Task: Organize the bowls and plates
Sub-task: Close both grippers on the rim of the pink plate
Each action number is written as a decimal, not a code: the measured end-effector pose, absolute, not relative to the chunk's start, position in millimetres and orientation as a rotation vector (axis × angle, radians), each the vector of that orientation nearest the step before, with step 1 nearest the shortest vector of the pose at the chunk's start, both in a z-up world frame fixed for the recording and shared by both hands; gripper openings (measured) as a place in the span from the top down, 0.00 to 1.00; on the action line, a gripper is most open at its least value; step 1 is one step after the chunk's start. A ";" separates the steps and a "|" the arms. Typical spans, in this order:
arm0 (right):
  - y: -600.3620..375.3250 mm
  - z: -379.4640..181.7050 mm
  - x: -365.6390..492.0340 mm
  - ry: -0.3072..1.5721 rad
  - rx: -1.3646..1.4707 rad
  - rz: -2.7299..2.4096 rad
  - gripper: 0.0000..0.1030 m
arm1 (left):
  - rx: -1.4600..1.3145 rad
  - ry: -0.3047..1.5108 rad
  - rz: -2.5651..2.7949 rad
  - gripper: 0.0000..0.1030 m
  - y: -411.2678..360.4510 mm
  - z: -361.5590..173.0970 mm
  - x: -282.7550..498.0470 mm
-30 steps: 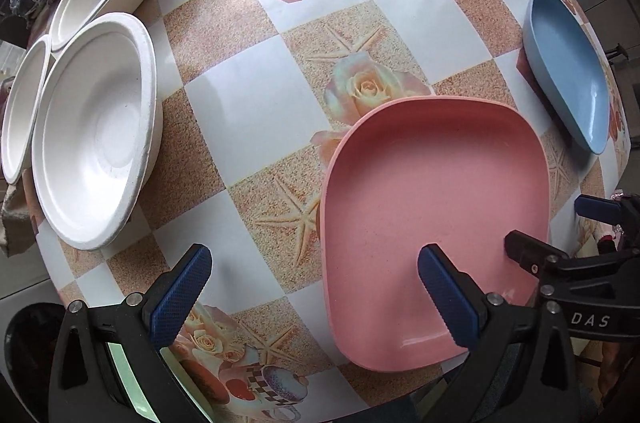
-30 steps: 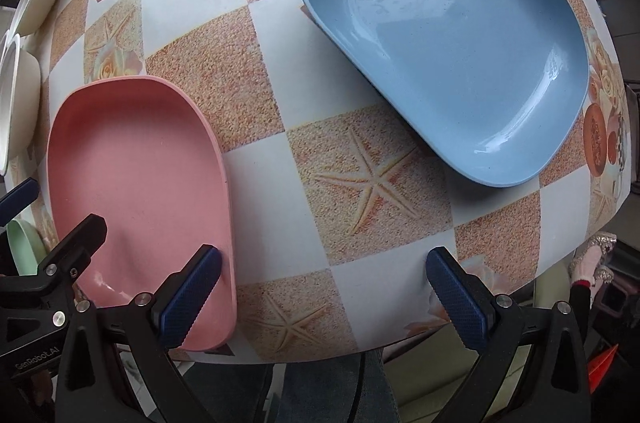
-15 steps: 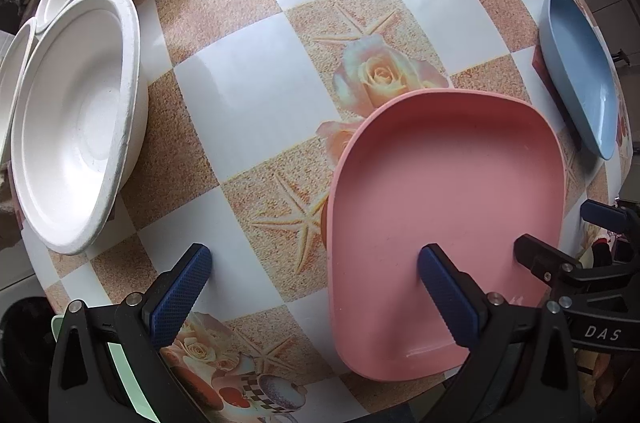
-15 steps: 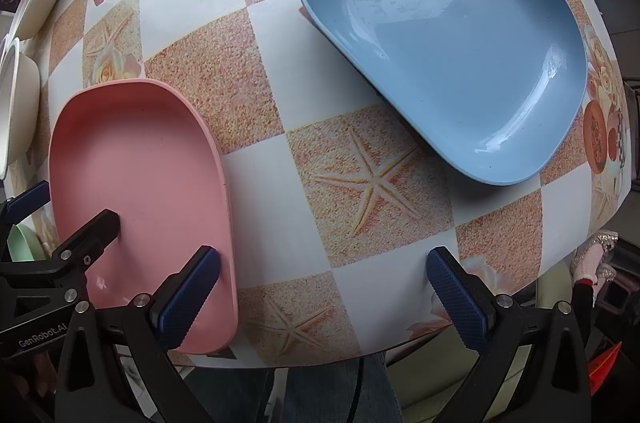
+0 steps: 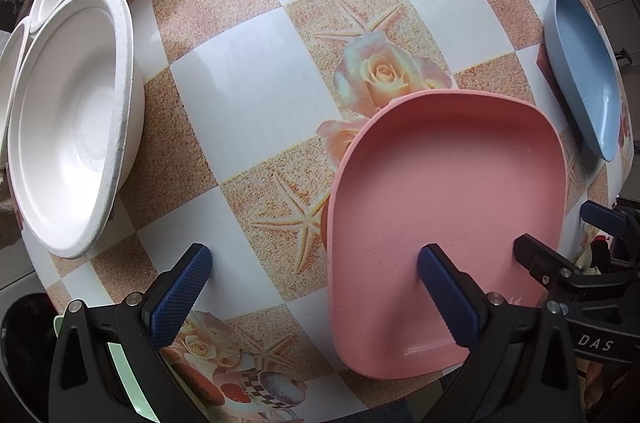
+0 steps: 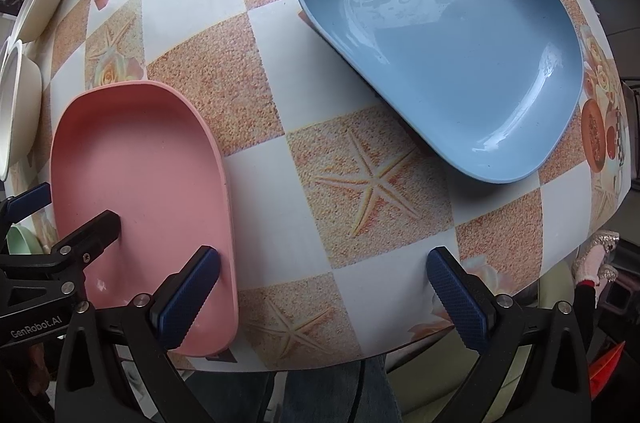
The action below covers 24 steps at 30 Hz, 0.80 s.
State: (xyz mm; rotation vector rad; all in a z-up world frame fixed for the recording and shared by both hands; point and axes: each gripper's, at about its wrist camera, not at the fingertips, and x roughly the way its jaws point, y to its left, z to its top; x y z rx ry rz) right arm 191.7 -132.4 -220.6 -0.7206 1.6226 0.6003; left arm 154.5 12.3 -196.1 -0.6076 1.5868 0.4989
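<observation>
Pink plate (image 5: 444,207) sits at the table's (image 5: 248,103) near edge; my left gripper (image 5: 312,287) and right gripper (image 6: 324,287) both gape empty.

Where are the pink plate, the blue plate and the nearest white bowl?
pink plate (image 5: 448,199): left wrist view, flat inside.
blue plate (image 6: 452,43): right wrist view, glossy inside.
white bowl (image 5: 72,127): left wrist view, inner wall.

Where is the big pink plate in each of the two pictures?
Left wrist view: the pink rounded-rectangle plastic plate sits lower right, with the left gripper open, one finger over the plate.
Right wrist view: the same plate sits lower left, beside the open right gripper.
Shared landmark: the glossy blue rounded plate at far right in the left view, upper right in the right view.
</observation>
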 end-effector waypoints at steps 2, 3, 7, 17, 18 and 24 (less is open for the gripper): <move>-132.5 -220.6 191.8 1.623 -0.720 0.600 0.00 | -0.607 1.583 0.500 0.00 12.5 -196.7 155.1; -133.1 -220.1 191.5 1.624 -0.720 0.600 0.00 | -0.606 1.581 0.500 0.00 12.7 -197.4 155.1; -132.9 -220.1 192.0 1.624 -0.720 0.601 0.00 | -0.606 1.578 0.501 0.00 11.4 -197.0 153.7; -132.2 -221.2 193.3 1.622 -0.714 0.600 0.00 | -0.606 1.571 0.506 0.00 8.2 -194.5 150.5; -132.6 -220.9 193.0 1.620 -0.714 0.602 0.00 | -0.605 1.569 0.506 0.00 7.8 -194.3 150.2; -132.7 -220.9 193.1 1.615 -0.713 0.605 0.00 | -0.607 1.570 0.507 0.00 6.5 -193.7 148.1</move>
